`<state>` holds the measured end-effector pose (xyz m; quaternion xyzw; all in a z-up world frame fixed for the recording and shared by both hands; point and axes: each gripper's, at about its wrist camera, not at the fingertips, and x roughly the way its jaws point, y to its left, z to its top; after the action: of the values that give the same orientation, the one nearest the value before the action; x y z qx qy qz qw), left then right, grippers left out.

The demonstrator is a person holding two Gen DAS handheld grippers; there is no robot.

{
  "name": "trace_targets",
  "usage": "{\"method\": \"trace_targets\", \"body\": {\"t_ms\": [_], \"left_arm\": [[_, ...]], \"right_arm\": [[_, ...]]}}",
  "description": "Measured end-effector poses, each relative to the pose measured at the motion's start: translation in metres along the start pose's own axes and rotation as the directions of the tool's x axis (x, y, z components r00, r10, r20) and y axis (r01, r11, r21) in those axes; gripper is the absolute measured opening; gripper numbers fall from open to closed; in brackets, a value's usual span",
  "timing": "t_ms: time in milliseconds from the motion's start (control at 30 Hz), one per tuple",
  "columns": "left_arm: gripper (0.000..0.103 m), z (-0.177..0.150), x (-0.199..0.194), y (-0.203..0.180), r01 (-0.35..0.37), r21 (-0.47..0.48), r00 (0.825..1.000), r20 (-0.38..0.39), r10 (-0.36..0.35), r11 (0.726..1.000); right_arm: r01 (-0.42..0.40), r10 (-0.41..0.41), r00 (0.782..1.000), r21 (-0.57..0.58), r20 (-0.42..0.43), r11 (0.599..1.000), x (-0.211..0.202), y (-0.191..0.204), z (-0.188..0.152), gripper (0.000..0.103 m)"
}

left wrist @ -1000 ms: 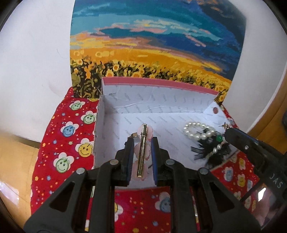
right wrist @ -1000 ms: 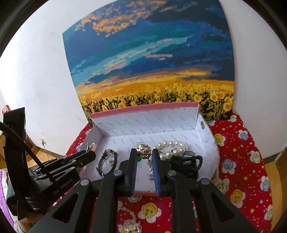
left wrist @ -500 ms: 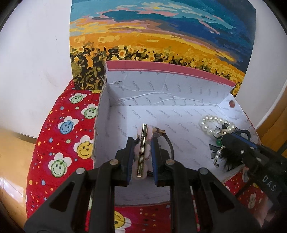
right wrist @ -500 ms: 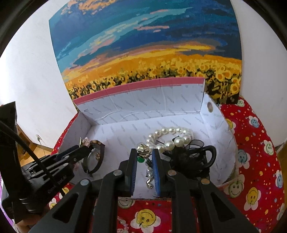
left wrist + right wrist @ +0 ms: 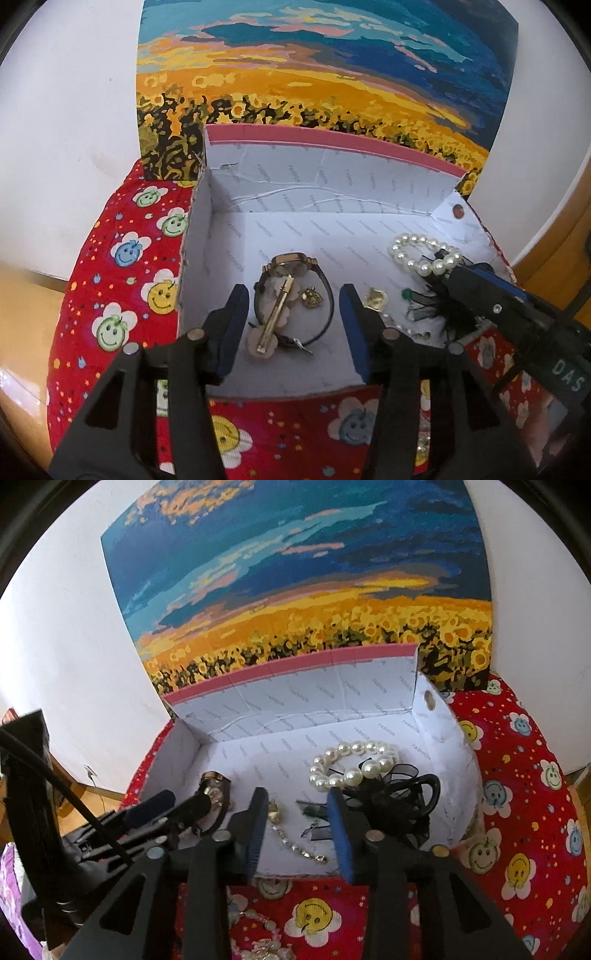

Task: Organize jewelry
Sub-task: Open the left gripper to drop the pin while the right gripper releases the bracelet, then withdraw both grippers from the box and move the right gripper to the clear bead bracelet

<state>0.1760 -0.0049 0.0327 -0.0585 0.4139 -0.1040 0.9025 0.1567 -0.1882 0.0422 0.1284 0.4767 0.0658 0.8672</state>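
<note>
left gripper (image 5: 291,325) jaws opening | hair clip (image 5: 275,317) lies free between them in box (image 5: 221,236), long axis along fingers | right gripper (image 5: 297,825) jaws opening over chain (image 5: 295,843)

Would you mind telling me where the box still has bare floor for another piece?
The box floor is bare along its back wall and left wall, behind the watch. The front is crowded with the hair clip; pearl bracelet and black bow fill the right.

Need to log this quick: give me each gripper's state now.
Left gripper: jaws opening, gripping nothing; hair clip lies loose between them.
Right gripper: jaws opening, gripping nothing; chain earring lies below.
</note>
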Motion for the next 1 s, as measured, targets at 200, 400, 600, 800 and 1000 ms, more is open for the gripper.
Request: {"method": "trace_targets", "body": {"t_ms": [200, 400, 600, 800, 1000], "left_arm": [[0.043, -0.004, -0.019, 0.000, -0.013, -0.002, 1.000, 0.007, 0.013, 1.000], [0.044, -0.014, -0.041, 0.000, -0.022, -0.001, 1.000, 0.005, 0.022, 1.000], [0.044, -0.030, -0.058, 0.003, -0.022, -0.003, 1.000, 0.003, 0.022, 1.000], [0.044, -0.045, -0.074, 0.006, -0.031, -0.008, 0.999, 0.003, 0.031, 0.999], [0.044, -0.059, -0.082, 0.009, -0.035, -0.016, 0.999, -0.001, 0.035, 0.999]], "right_arm": [[-0.008, 0.008, 1.000, -0.010, 0.017, 1.000, -0.020, 0.005, -0.003, 0.047], [-0.015, 0.016, 0.999, -0.024, 0.030, 1.000, -0.041, 0.009, -0.014, 0.048], [-0.017, 0.017, 1.000, -0.023, 0.022, 1.000, -0.055, 0.010, -0.031, 0.048], [-0.015, 0.015, 1.000, -0.020, 0.002, 1.000, -0.062, 0.010, -0.051, 0.048], [-0.015, 0.014, 0.999, -0.025, -0.036, 1.000, -0.058, 0.012, -0.071, 0.048]]}}
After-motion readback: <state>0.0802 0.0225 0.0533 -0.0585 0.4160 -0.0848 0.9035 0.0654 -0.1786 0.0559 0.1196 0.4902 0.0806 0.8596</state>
